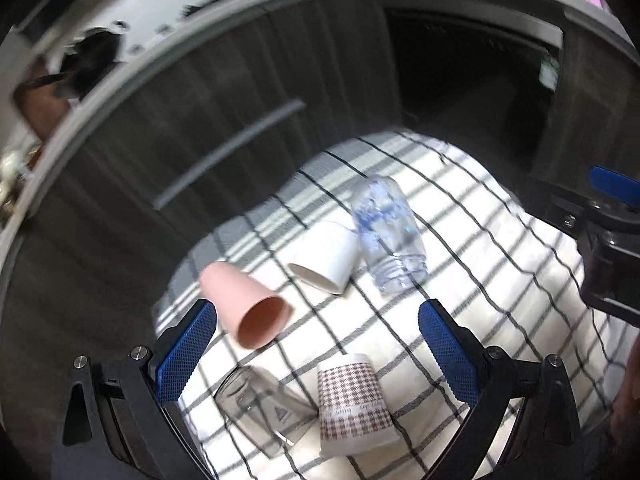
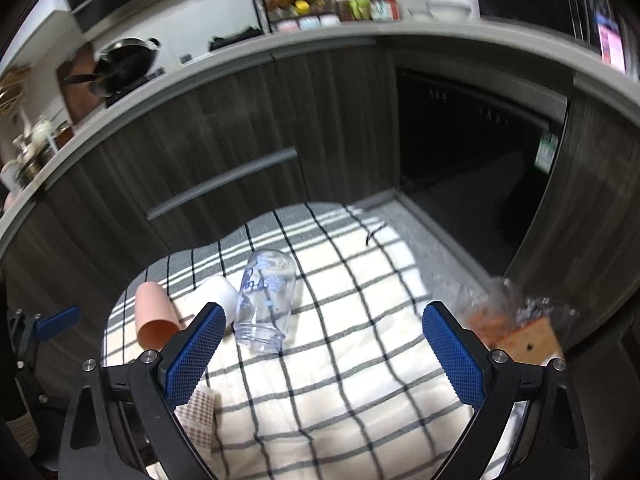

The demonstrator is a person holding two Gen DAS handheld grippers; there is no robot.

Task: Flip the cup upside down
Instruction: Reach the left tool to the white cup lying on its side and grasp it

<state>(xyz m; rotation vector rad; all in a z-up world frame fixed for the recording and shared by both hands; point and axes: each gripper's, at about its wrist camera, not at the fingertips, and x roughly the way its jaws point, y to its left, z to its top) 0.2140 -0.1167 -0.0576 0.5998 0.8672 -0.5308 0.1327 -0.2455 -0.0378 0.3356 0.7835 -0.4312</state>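
Note:
Several cups lie on their sides on a checked cloth point(image 1: 480, 248). In the left wrist view I see a pink cup point(image 1: 244, 312), a white cup point(image 1: 326, 256), a clear cup with blue print point(image 1: 386, 232), a houndstooth paper cup point(image 1: 352, 404) and a grey clear glass point(image 1: 260, 404). My left gripper point(image 1: 316, 320) is open and empty above the cloth, near the pink cup. My right gripper point(image 2: 322, 324) is open and empty, with the clear printed cup point(image 2: 266, 300) just beyond its left finger. The pink cup point(image 2: 154, 320) and white cup point(image 2: 218, 290) show further left.
Dark wood cabinets with a bar handle point(image 2: 224, 184) stand behind the cloth, with a dark open recess point(image 2: 472, 152) to the right. A crumpled clear bag with orange contents point(image 2: 508, 312) lies at the cloth's right edge. The right gripper shows in the left wrist view point(image 1: 608, 236).

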